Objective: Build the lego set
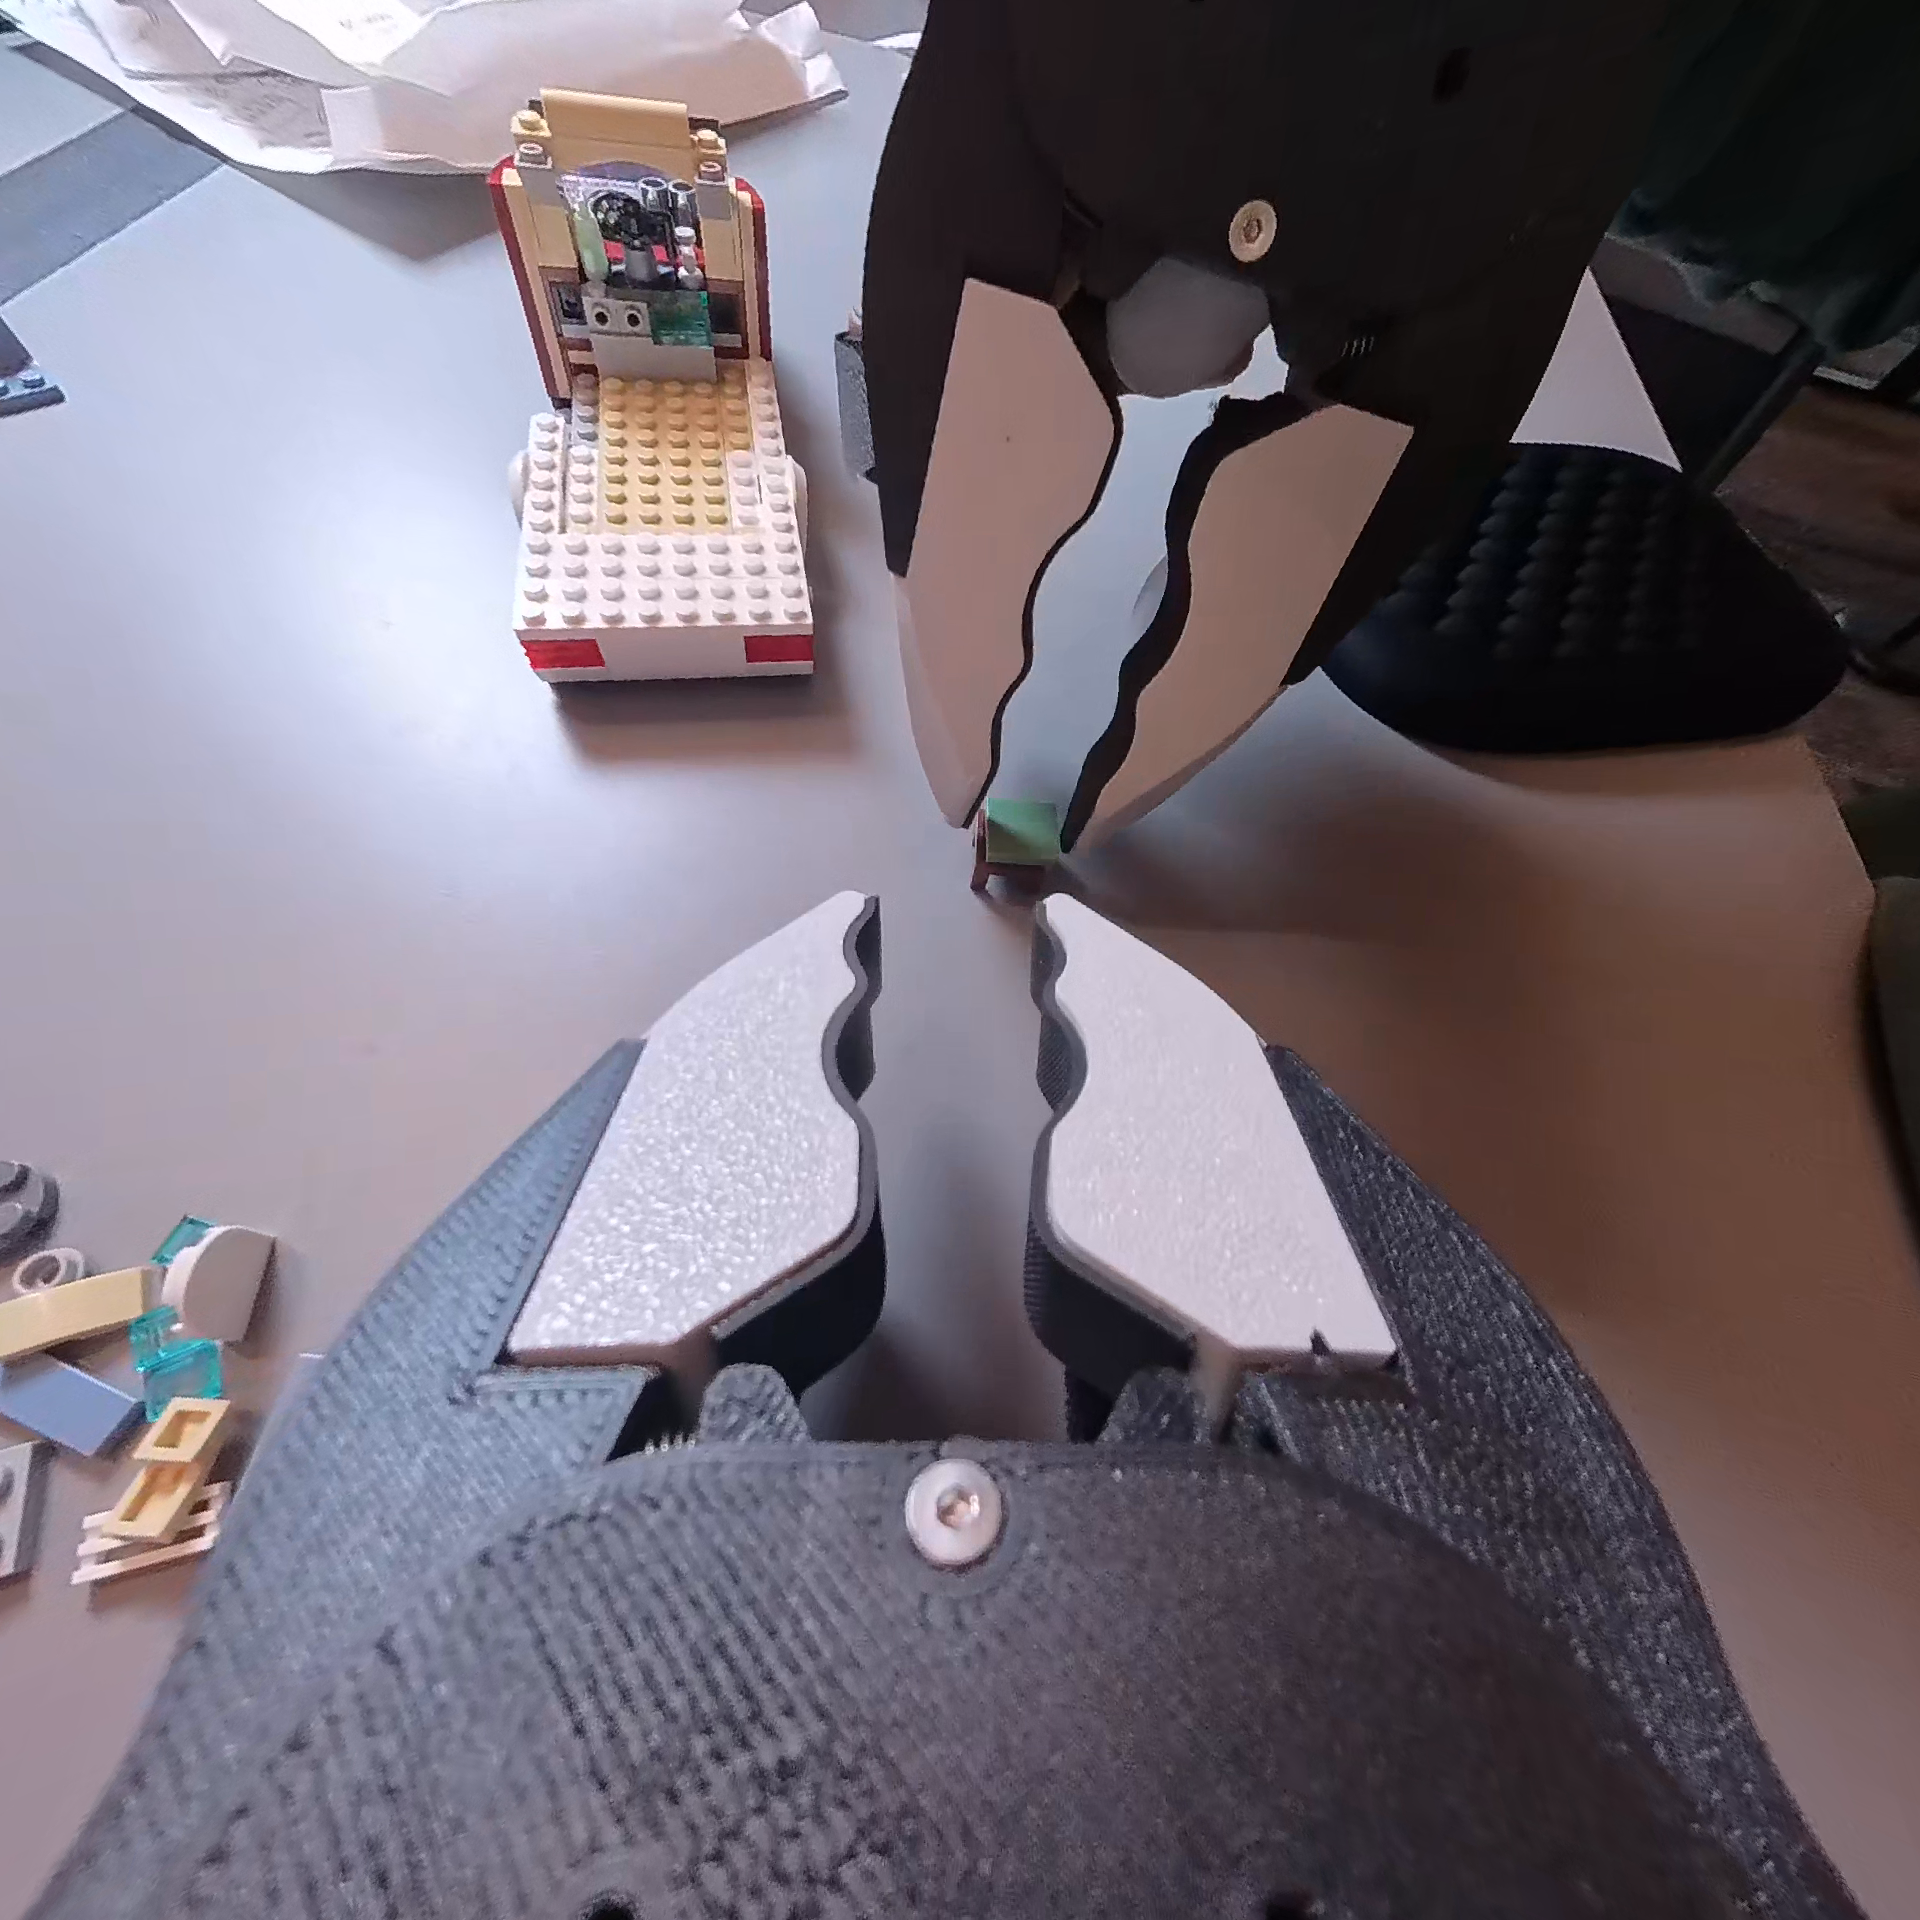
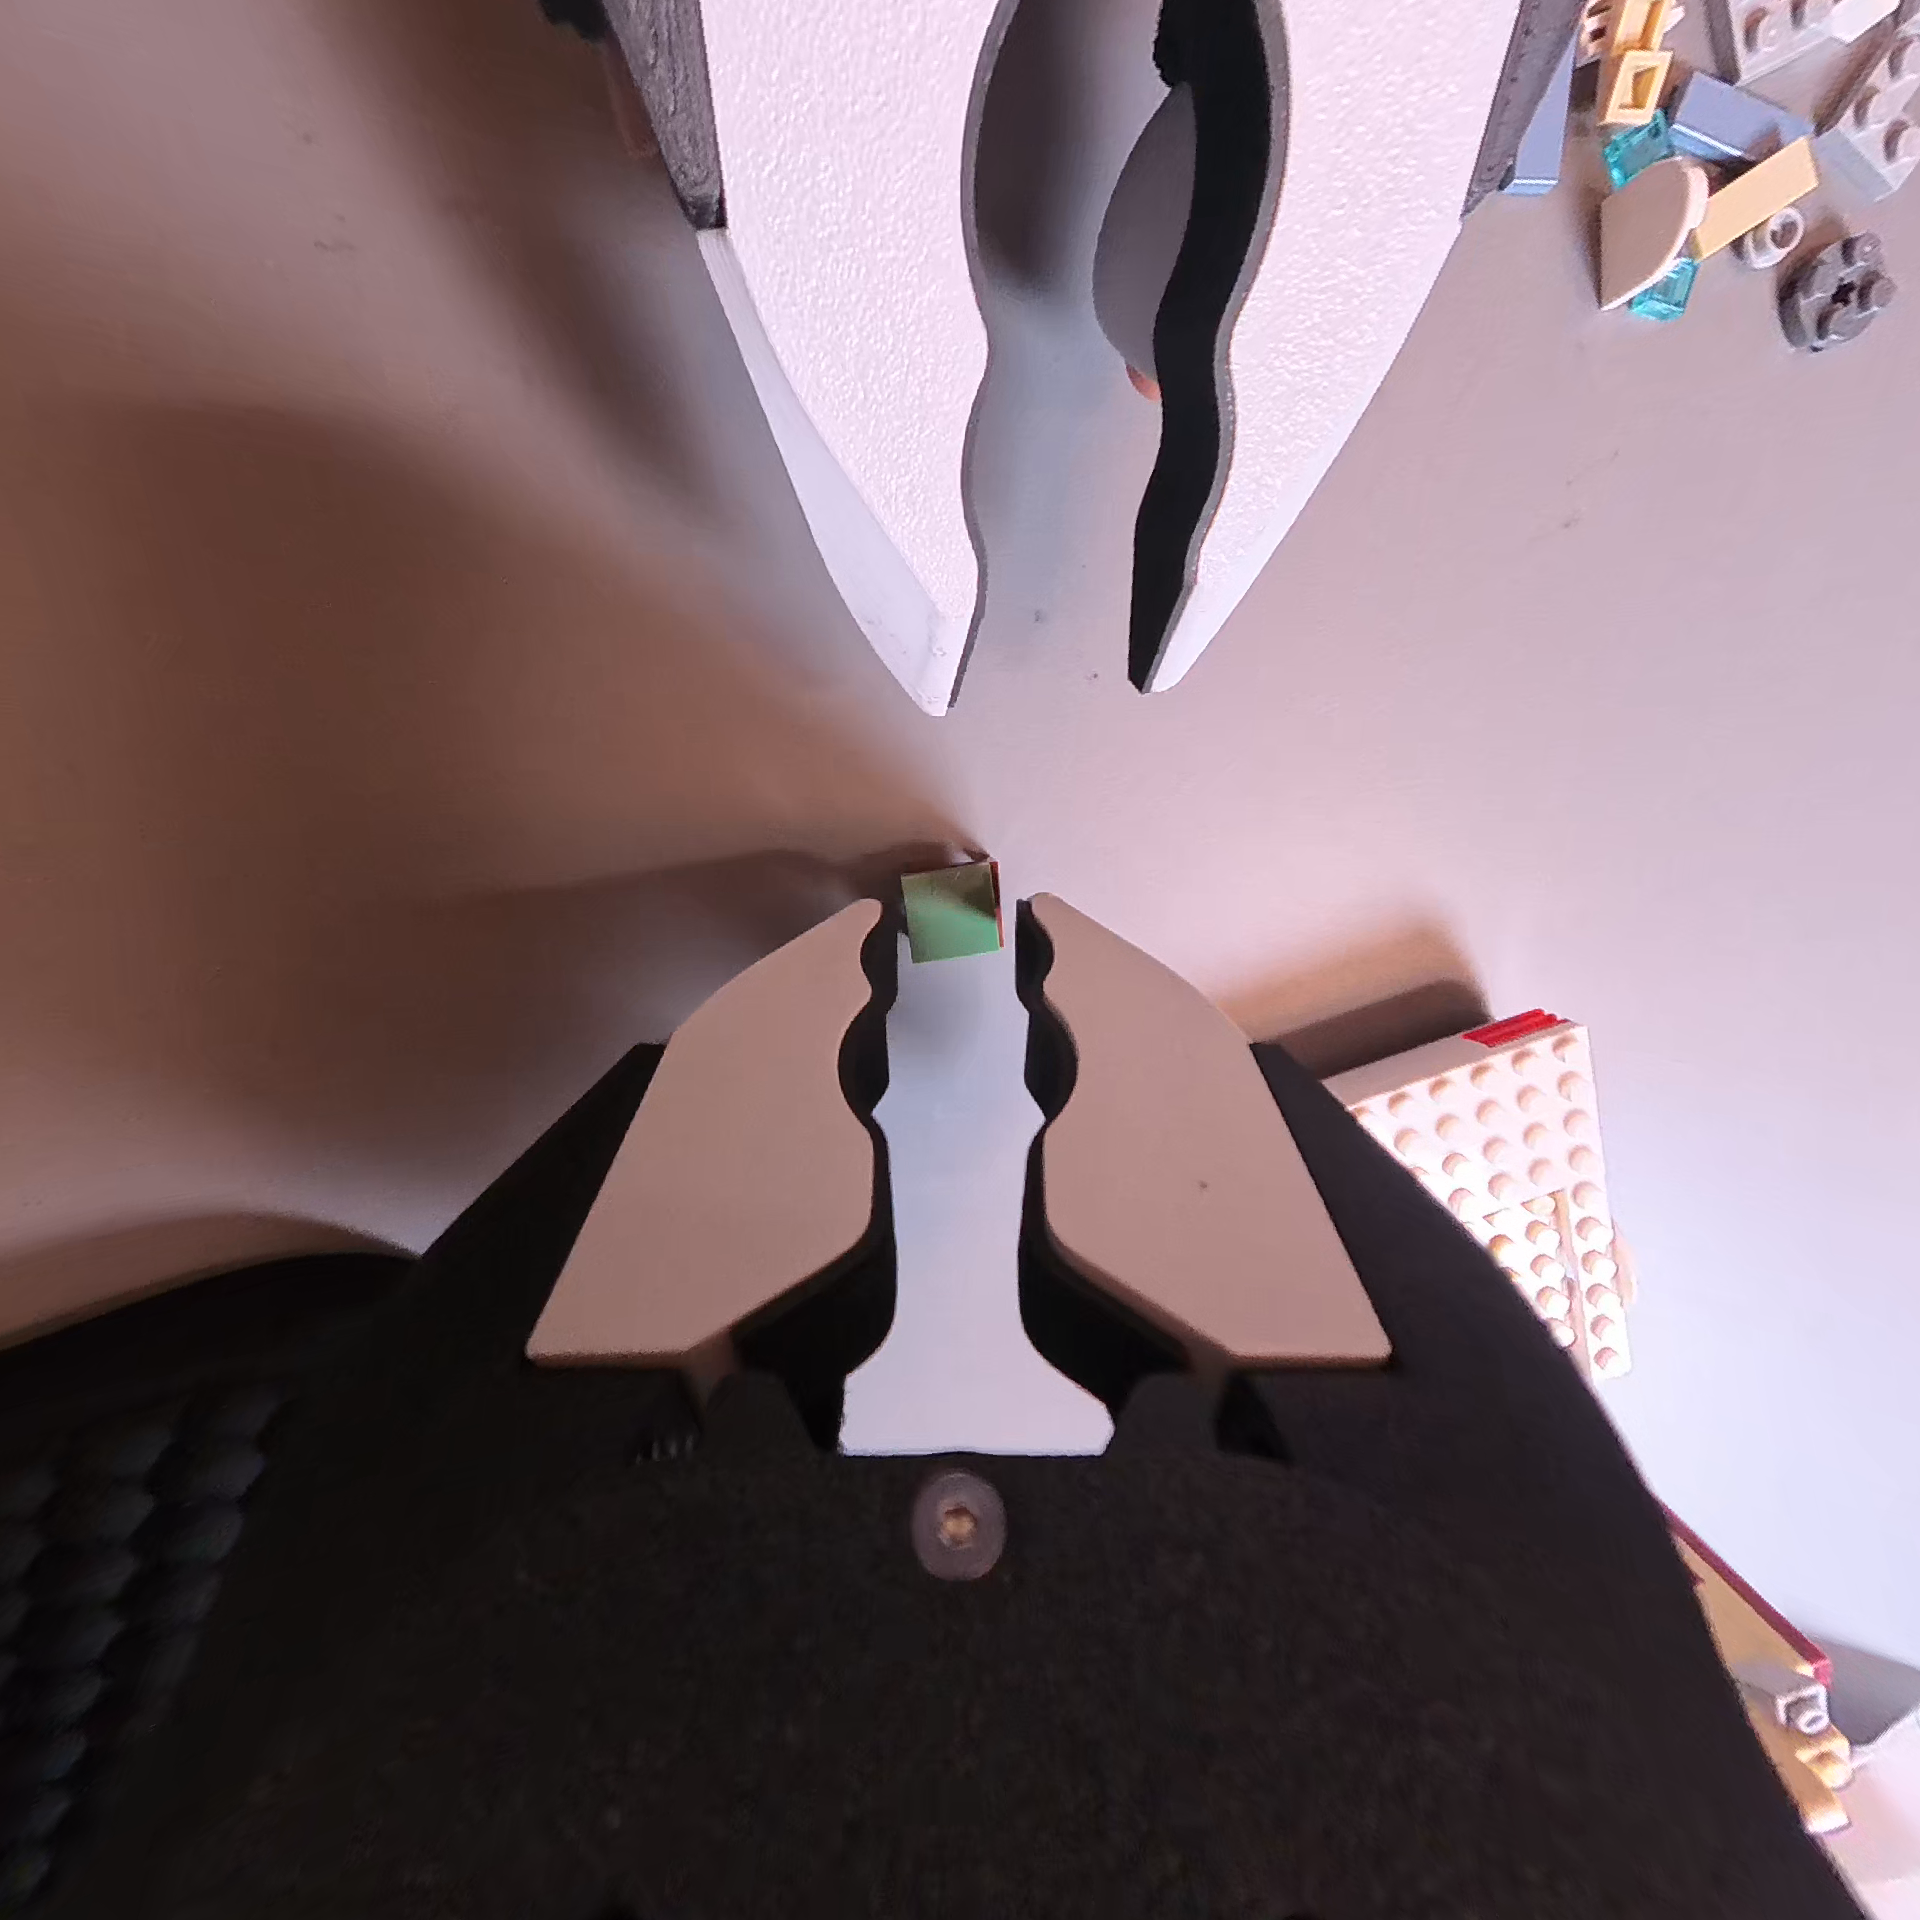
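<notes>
- Trouble first: small green square lego tile on a dark red piece (image 2: 951, 918) sits at the very tips of the right tool (image 2: 954, 914), which is spread wide with its fingers either side and not clamped.
- Closing off-centre could flick the tiny piece away or tip it over, I'd say.
- Left tool (image 1: 956, 914), parted and empty, points straight at the same piece; the tips could knock together.
- Piece lies on the grey tabletop (image 1: 312, 831) near its right edge.
- Part-built white and tan studded lego model (image 1: 655, 416) stands well apart toward the far edge.
- Heap of loose tan, blue and clear-teal lego pieces (image 1: 135, 1340) lies at the left edge, out of the way.
</notes>
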{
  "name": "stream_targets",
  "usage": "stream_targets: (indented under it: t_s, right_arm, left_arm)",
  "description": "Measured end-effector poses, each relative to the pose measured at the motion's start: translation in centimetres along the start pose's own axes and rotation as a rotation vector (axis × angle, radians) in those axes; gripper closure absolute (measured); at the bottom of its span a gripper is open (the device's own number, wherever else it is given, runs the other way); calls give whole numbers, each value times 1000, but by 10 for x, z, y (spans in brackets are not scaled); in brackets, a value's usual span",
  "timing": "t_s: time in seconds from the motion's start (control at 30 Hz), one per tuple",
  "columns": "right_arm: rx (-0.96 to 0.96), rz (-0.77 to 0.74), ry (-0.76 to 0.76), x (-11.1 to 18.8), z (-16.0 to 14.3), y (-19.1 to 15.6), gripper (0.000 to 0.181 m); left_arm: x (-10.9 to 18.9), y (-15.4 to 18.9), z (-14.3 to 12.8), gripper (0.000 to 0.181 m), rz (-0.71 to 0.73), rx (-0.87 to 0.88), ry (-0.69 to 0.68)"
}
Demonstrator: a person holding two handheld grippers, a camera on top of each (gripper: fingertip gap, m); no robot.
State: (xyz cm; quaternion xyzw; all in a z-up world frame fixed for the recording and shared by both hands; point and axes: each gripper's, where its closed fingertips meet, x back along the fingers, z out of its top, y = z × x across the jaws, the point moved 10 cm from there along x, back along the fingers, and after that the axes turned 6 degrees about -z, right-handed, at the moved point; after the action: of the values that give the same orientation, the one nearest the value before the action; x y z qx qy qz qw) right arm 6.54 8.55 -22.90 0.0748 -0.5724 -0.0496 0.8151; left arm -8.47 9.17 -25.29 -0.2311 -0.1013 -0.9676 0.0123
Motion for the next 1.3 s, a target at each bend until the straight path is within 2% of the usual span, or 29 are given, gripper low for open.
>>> stream_targets:
  t_s: [0.4,0.53,0.77,0.83,1.07,1.3]
  right_arm:
    - [-48,54,29,-5,-5,3,155]
    - [-61,76,38,-9,-7,5,164]
    - [-101,113,128,19,2,17,164]
    - [-99,109,118,23,4,17,164]
    - [-103,58,53,3,-3,7,164]
    - [-116,38,47,1,-5,6,162]
  left_arm:
    - [-1,1,0,155,-8,-6,-14]
    - [-2,3,0,155,-17,-22,-24]
    - [-4,9,1,153,-30,-82,-14]
    - [-5,10,-1,153,-10,-95,-50]
    - [-10,15,-3,153,29,-158,-114]
    - [-10,14,-3,154,24,-151,-118]
